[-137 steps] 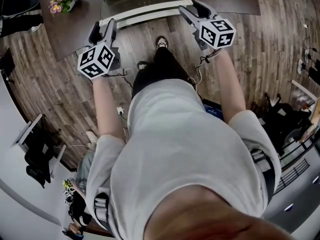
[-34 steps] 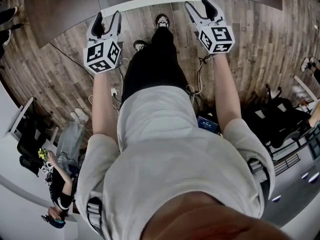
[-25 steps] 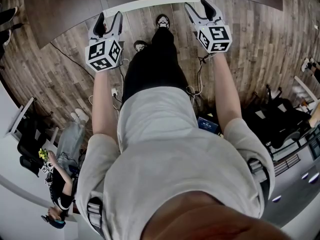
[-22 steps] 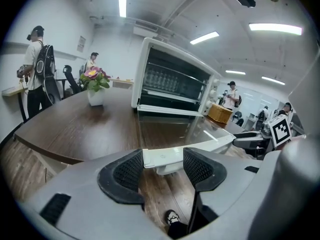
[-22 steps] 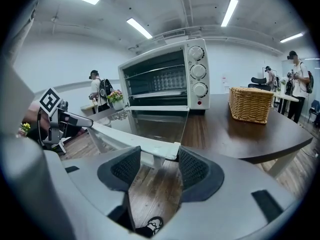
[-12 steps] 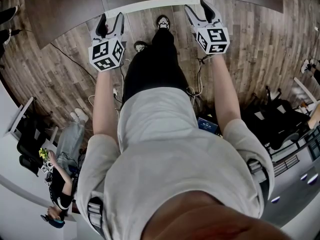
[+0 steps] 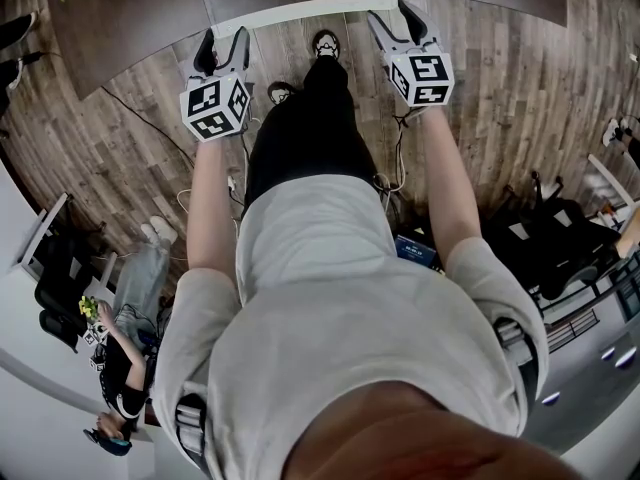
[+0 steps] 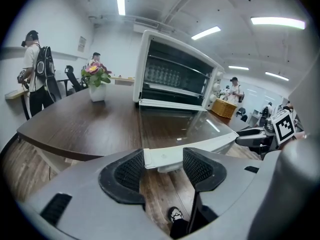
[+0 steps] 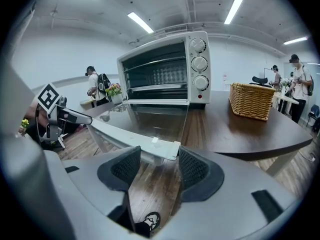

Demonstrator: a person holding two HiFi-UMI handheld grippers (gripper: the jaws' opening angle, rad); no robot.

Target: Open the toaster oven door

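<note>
The white toaster oven [image 8: 175, 74] [image 9: 165, 69] stands on a dark wooden table [image 8: 75, 124]. Its glass door [image 8: 175, 126] [image 9: 155, 119] lies folded down flat and juts past the table edge. In the head view the door's white handle bar [image 7: 300, 10] runs between both grippers. My left gripper [image 8: 162, 166] [image 7: 222, 48] is open, with the handle's left end [image 8: 162, 156] between its fingertips. My right gripper [image 9: 160, 169] [image 7: 395, 23] is open too, and the handle's right end [image 9: 162, 151] sits between its fingertips. I cannot tell whether the pads touch the bar.
A flower pot [image 8: 96, 81] stands on the table left of the oven. A wicker basket [image 9: 251, 100] sits to the oven's right. My feet [image 7: 323, 43] are on the plank floor under the door. People stand around the room behind.
Both grippers have crept forward to the ends of the handle bar. 5.5 s ago the head view showed more of the table and the door edge sat closer in.
</note>
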